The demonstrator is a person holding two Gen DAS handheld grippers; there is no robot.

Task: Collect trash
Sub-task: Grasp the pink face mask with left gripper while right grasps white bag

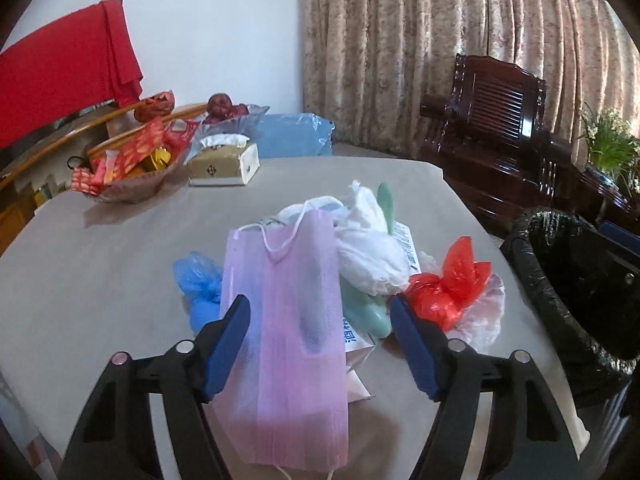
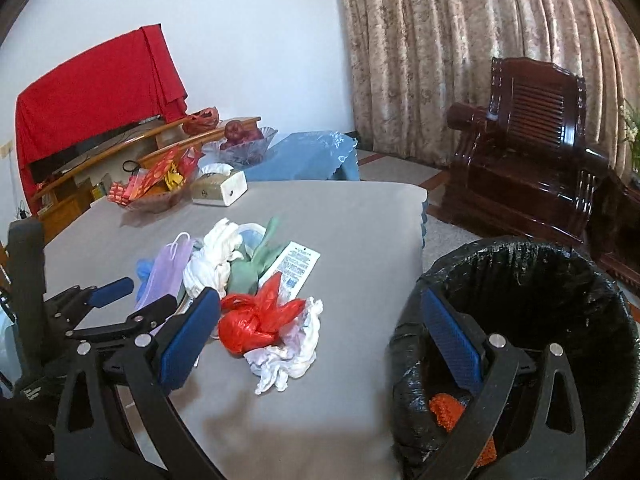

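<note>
A heap of trash lies on the grey table [image 1: 100,280]: a pink face mask [image 1: 288,320], a blue plastic bag [image 1: 198,280], white crumpled plastic [image 1: 368,248], a green wrapper [image 1: 366,312] and a red plastic bag [image 1: 444,284]. My left gripper [image 1: 320,340] is open, its fingers on either side of the pink mask. My right gripper [image 2: 320,340] is open and empty, low over the table edge beside the black-lined trash bin [image 2: 532,280]. The red bag [image 2: 256,320], a crumpled white tissue [image 2: 292,356] and a printed sachet [image 2: 296,268] lie ahead of it. The left gripper [image 2: 132,292] shows at its left.
A tissue box [image 1: 224,164] and a snack basket [image 1: 128,168] stand at the table's far left. A glass fruit bowl [image 2: 244,144] sits behind. A dark wooden armchair [image 2: 532,152] stands right of the table. Orange scraps [image 2: 448,408] lie in the bin.
</note>
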